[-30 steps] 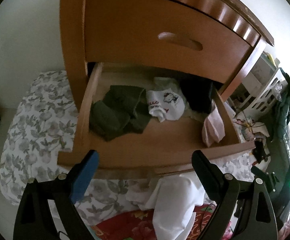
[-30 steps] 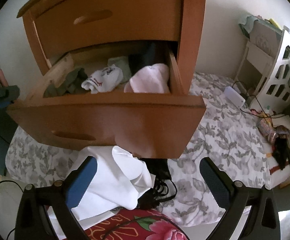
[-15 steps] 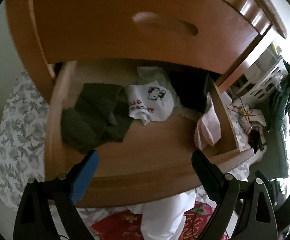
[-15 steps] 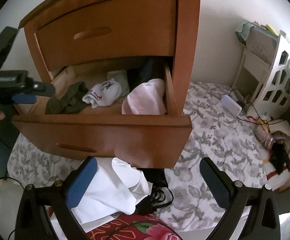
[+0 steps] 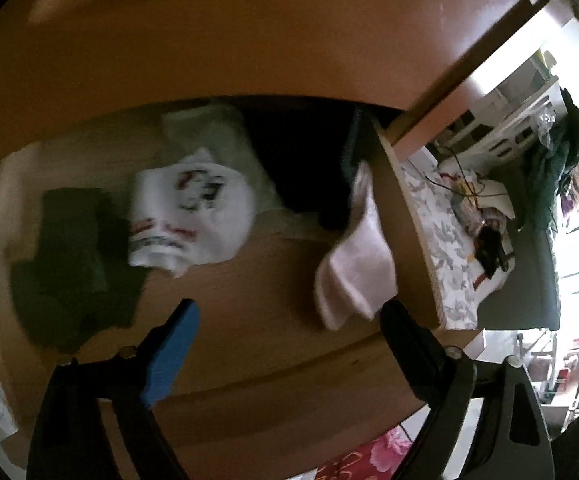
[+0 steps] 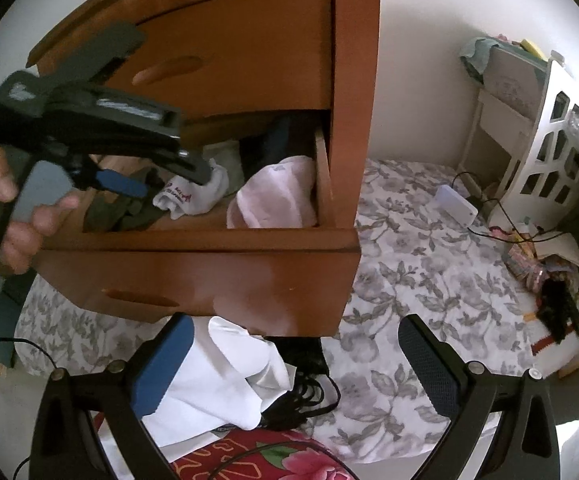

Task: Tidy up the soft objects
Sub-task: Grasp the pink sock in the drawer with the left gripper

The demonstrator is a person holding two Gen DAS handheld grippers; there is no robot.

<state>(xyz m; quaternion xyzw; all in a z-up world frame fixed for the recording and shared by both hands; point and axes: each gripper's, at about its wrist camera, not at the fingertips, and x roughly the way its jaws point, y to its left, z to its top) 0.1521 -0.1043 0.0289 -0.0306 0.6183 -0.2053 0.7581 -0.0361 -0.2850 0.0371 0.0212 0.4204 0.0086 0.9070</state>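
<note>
Over the open drawer point(image 5: 273, 344) I am lowering my left gripper point(image 5: 289, 332), jaws wide, just narrowing, nothing between them, toward the printed white sock point(image 5: 189, 220) between dark green cloth point(image 5: 73, 264) and pink cloth point(image 5: 353, 272), aiming squarely to pinch only it.

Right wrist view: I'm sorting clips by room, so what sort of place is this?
Likely a bedroom: an open wooden drawer holding clothes, grey floral bedding, and a white bedside shelf.
</note>
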